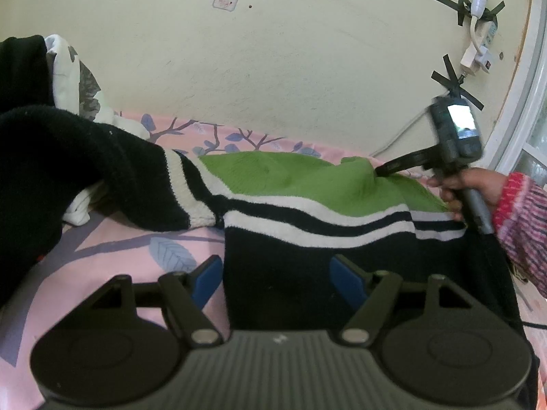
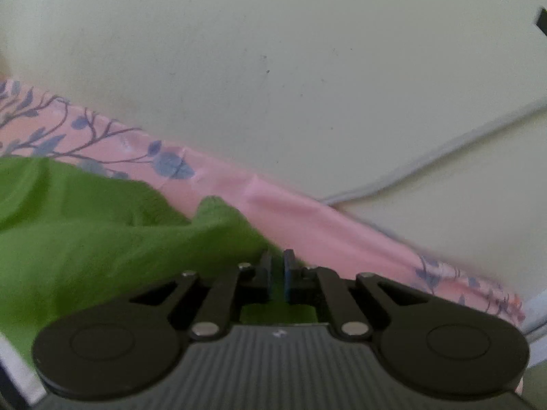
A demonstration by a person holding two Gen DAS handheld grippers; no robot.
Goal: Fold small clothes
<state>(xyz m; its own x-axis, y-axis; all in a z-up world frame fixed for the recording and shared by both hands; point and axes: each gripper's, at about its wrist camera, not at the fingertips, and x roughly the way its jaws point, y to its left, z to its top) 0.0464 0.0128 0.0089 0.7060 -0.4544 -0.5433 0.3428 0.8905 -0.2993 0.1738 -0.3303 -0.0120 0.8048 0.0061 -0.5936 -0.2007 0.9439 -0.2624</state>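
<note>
A small knitted sweater, green on top with black and white stripes and a black lower part, lies on the pink bedsheet. My left gripper is open, its blue pads either side of the sweater's black hem edge. My right gripper is shut on the green part of the sweater near its far right corner; in the left wrist view it pinches the green cloth and lifts it a little. One black sleeve lies out to the left.
A cream wall runs close behind the bed. A pile of dark and white cloth sits at the far left. A power strip and cables are taped on the wall at right, beside a window frame.
</note>
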